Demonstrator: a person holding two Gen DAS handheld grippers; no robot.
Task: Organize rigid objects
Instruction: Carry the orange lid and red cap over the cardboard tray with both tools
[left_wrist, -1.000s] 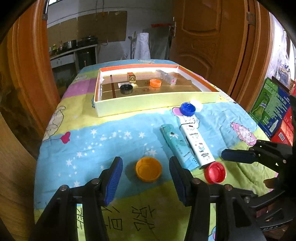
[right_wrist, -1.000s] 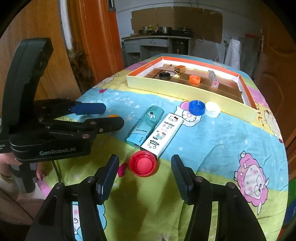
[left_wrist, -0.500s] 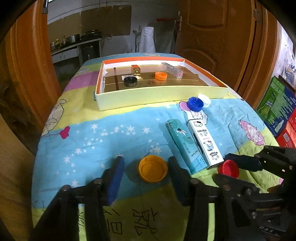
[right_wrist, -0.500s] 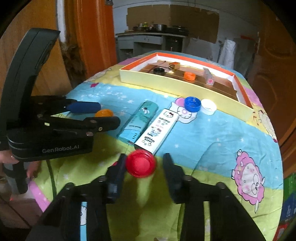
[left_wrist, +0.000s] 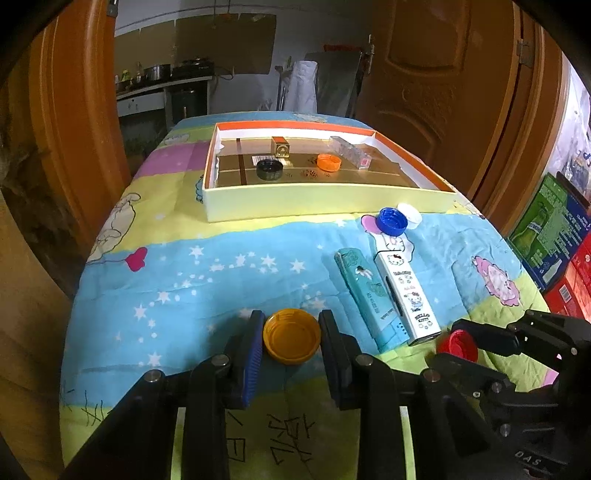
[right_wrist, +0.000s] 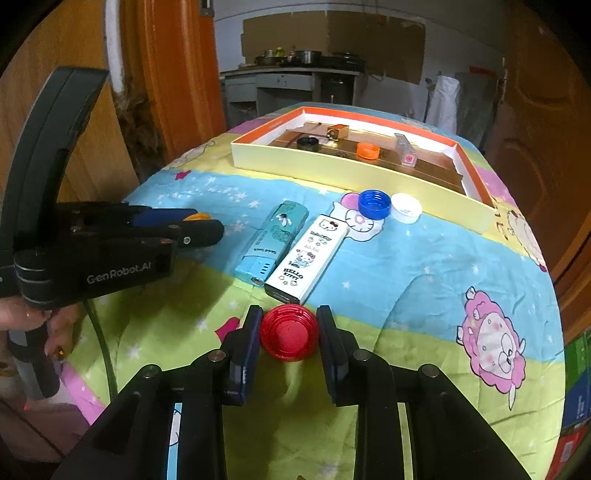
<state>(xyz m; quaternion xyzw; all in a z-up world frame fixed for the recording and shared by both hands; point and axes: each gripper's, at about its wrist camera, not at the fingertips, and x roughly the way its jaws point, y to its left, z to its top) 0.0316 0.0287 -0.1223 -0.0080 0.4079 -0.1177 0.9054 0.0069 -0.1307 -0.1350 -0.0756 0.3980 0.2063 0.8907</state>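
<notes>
Left gripper (left_wrist: 291, 338) pinches the yellow cap (left_wrist: 291, 335); right gripper (right_wrist: 290, 338) pinches the red cap (right_wrist: 290, 336), half-hidden beside it.

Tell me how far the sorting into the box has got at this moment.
Done: a black cap, an orange cap, a small gold box and a clear case lie in the tray. In hand: left gripper clamps the yellow cap, right gripper the red cap. Left: blue cap, white cap, teal case, Hello Kitty case.

Home: cartoon bedsheet (left_wrist: 229, 266) over table, wooden doors (left_wrist: 443, 66), kitchen counter with pots (right_wrist: 295, 59) behind.
</notes>
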